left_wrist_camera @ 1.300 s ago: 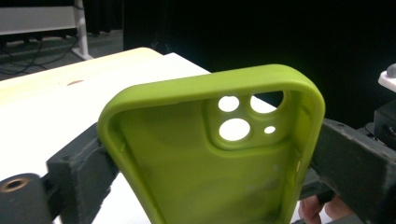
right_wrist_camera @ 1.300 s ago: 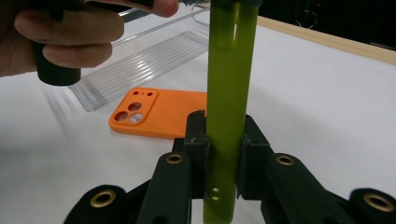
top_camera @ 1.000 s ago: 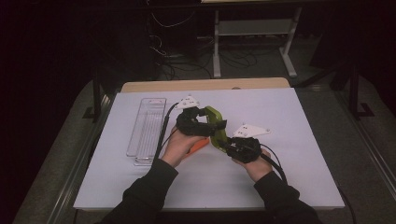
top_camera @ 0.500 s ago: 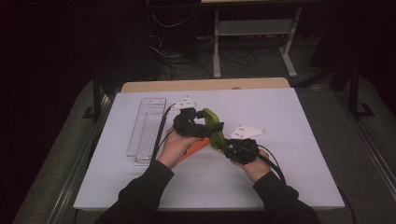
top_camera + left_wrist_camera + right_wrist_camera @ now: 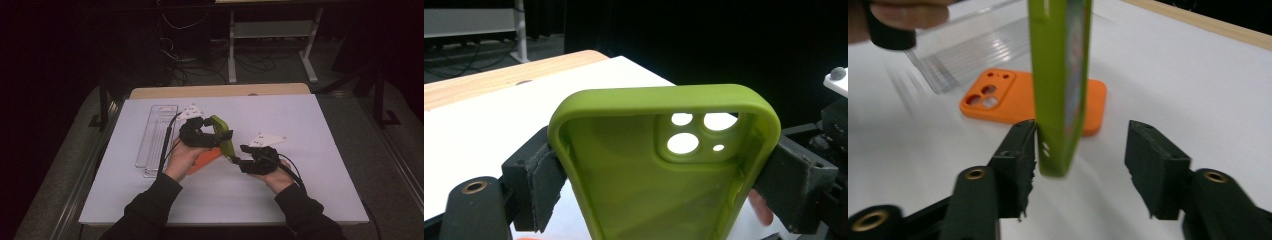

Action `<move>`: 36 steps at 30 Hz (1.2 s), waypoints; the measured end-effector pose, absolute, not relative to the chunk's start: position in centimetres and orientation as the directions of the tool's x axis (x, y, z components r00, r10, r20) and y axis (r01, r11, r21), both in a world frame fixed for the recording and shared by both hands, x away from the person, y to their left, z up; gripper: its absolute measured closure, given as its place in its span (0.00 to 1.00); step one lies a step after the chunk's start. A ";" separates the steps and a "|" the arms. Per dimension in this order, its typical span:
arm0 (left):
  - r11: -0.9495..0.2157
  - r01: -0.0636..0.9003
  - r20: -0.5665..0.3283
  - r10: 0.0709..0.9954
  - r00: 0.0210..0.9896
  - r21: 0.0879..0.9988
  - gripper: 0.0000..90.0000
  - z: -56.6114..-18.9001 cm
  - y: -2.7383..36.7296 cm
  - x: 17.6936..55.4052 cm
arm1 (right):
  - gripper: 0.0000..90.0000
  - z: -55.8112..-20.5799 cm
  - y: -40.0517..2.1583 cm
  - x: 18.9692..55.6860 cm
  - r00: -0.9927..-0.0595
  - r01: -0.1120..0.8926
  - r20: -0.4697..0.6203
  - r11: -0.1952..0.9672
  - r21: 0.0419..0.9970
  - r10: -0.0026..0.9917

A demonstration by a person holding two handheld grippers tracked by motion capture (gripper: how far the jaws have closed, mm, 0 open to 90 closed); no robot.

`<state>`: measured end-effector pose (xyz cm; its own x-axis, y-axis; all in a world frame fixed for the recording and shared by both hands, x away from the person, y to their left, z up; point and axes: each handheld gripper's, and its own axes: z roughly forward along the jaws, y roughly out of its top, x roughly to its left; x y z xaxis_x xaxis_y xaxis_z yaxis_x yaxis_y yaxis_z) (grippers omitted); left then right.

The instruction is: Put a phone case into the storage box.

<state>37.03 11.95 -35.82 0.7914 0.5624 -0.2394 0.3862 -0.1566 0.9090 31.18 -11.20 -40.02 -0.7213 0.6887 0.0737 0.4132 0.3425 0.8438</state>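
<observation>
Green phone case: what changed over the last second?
The right gripper has just been opening its jaws and has let go of the green phone case; one pad stands clear. The left gripper stays clamped across its sides. The orange case lies unmoved on the table.

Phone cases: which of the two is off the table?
The green phone case, clamped across its width by the left gripper. The orange phone case lies flat on the white table.
</observation>
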 end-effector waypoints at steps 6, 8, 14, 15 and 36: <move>-0.160 0.382 -0.232 0.566 0.791 0.910 0.17 -35.7 12.2 36.9 | 0.33 -39.9 -12.7 30.9 -0.703 0.433 0.074 0.343 0.834 0.708; -0.162 0.380 -0.230 0.566 0.792 0.911 0.17 -35.7 12.2 36.9 | 0.25 -40.1 -13.6 30.7 -0.687 0.457 0.085 0.337 0.823 0.722; -0.171 0.372 -0.221 0.561 0.798 0.912 0.17 -35.6 12.2 36.8 | 0.16 -40.6 -14.8 30.5 -0.670 0.470 0.082 0.336 0.816 0.738; -0.172 0.374 -0.221 0.561 0.798 0.911 0.17 -35.5 12.2 36.8 | 0.15 -40.7 -15.0 30.5 -0.671 0.477 0.085 0.341 0.810 0.737; -0.170 0.349 -0.200 0.564 0.801 0.921 0.17 -34.9 12.8 36.7 | 0.00 -42.9 -19.1 28.4 -0.672 0.449 0.056 0.347 0.823 0.738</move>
<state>36.74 12.84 -34.85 0.8014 0.5638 -0.1996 0.3494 -0.1704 0.9214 28.37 -19.12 -42.89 -0.6720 0.7385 0.0557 0.4491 0.3466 0.8235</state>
